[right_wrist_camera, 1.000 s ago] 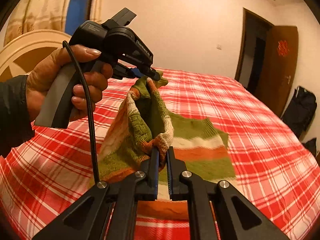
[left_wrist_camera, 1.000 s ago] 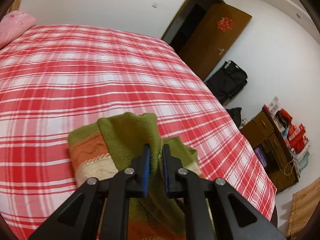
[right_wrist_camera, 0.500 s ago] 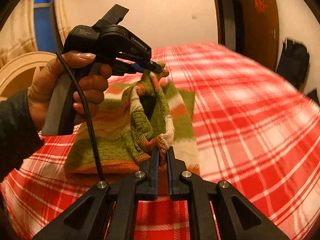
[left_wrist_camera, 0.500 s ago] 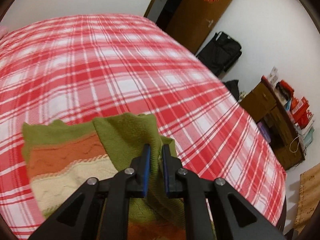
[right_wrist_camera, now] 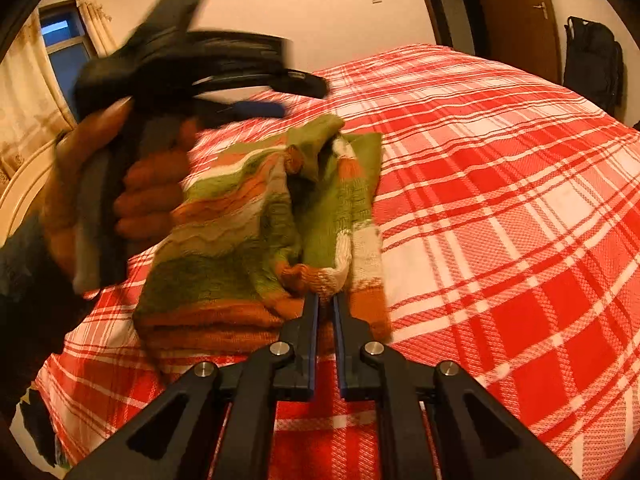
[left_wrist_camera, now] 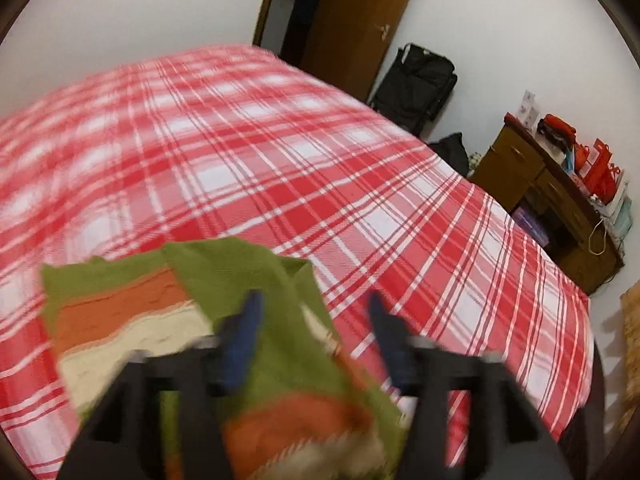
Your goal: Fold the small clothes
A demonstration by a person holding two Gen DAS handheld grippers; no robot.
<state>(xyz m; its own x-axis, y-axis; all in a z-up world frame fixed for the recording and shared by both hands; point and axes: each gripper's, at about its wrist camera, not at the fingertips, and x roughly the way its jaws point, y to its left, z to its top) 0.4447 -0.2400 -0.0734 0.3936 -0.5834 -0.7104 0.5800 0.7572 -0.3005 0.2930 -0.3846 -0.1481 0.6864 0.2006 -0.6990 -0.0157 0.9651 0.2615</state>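
The left gripper [left_wrist_camera: 314, 336] has its jaws wide apart, holding nothing, likely so the folded side can drop. The right gripper [right_wrist_camera: 326, 312] has its jaws pinched on the little striped sweater [right_wrist_camera: 256, 220], which lies on the red checked bed [right_wrist_camera: 500, 208] near a brown door [left_wrist_camera: 352, 20]

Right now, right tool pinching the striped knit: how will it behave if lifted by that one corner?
Likely floppy: the striped knit sags in folds from the right tool. Probably light, since one cuff pinch holds up a bunched fold. Its chunky weave may cling to the plaid bedspread rather than slide.
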